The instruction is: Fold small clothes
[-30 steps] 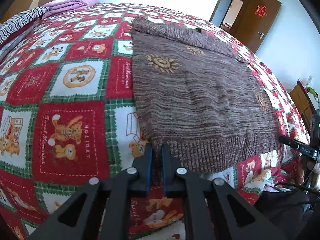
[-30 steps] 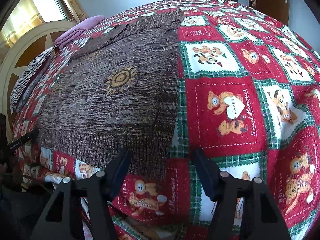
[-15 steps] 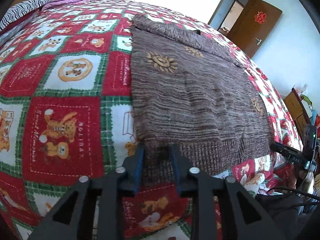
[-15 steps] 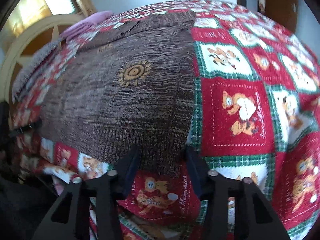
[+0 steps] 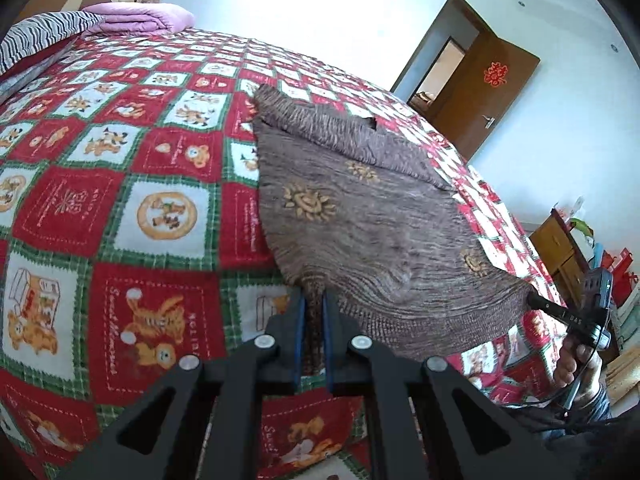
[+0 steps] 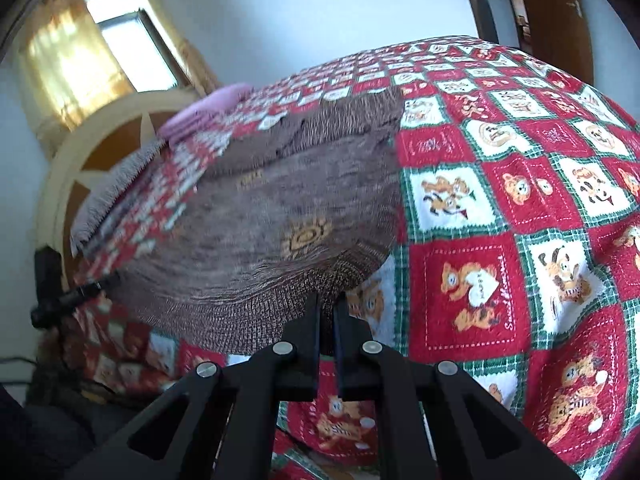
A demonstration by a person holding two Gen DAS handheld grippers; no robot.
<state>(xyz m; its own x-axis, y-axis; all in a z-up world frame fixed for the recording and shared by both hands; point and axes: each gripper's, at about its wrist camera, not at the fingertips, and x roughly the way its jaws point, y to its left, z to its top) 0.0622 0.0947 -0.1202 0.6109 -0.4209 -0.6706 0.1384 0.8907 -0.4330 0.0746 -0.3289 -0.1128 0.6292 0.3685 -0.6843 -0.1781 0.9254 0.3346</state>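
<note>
A brown knitted sweater [image 5: 372, 216] with gold sun motifs lies on the bed, its ribbed hem lifted toward me. My left gripper [image 5: 313, 304] is shut on the hem's left corner. My right gripper [image 6: 327, 308] is shut on the hem's right corner, and the sweater [image 6: 280, 208] spreads away from it. The far collar end still rests on the bedspread. The right gripper also shows in the left wrist view [image 5: 560, 312], pinching the far corner.
A red, green and white bear-pattern bedspread [image 5: 120, 208] covers the bed. A folded purple blanket [image 5: 136, 20] and a striped pillow [image 5: 40, 36] lie at the head. A brown door [image 5: 480, 96] stands open at the right. A headboard [image 6: 100, 160] and window are at the left.
Both grippers closed on the sweater's hem corners and lifted them off the bedspread. The hem now hangs raised between them.
</note>
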